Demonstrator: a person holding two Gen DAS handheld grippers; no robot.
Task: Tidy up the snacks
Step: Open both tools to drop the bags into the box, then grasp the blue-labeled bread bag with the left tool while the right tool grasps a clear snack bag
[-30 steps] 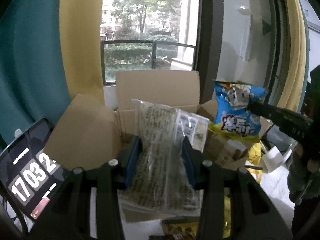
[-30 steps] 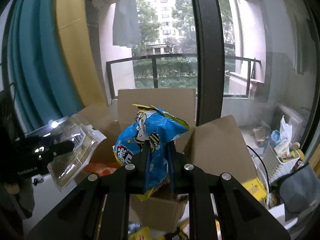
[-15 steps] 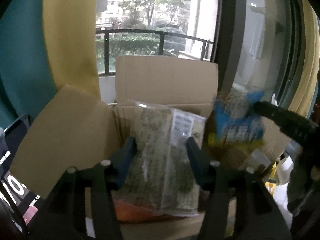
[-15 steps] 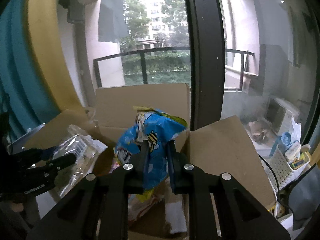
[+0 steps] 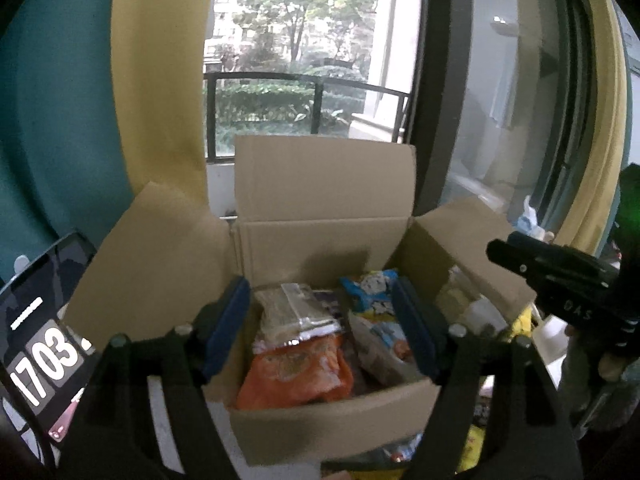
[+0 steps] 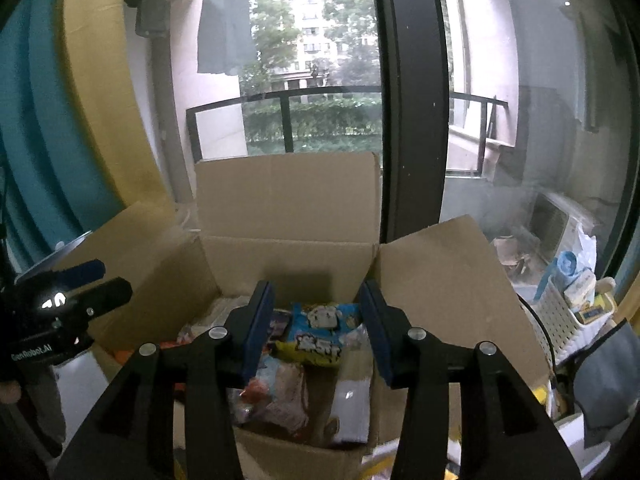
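An open cardboard box [image 5: 320, 240] stands by the window and also shows in the right wrist view [image 6: 288, 256]. Inside lie a clear packet of greenish snack [image 5: 292, 312], an orange bag [image 5: 296, 368] and a blue and yellow snack bag [image 5: 372, 292], which also shows in the right wrist view [image 6: 320, 332]. My left gripper [image 5: 322, 320] is open and empty above the box. My right gripper [image 6: 318, 320] is open and empty above the box. Each gripper shows in the other's view: the right one [image 5: 560, 280], the left one [image 6: 64, 300].
A phone with a timer [image 5: 40, 344] stands left of the box. A white basket with bottles [image 6: 572, 304] stands at the right. More snack packets [image 5: 476, 448] lie on the floor near the box front. Box flaps stick out left and right.
Both grippers opened and let go: the clear packet and the blue bag now lie in the box. Both grippers hover over the box opening.
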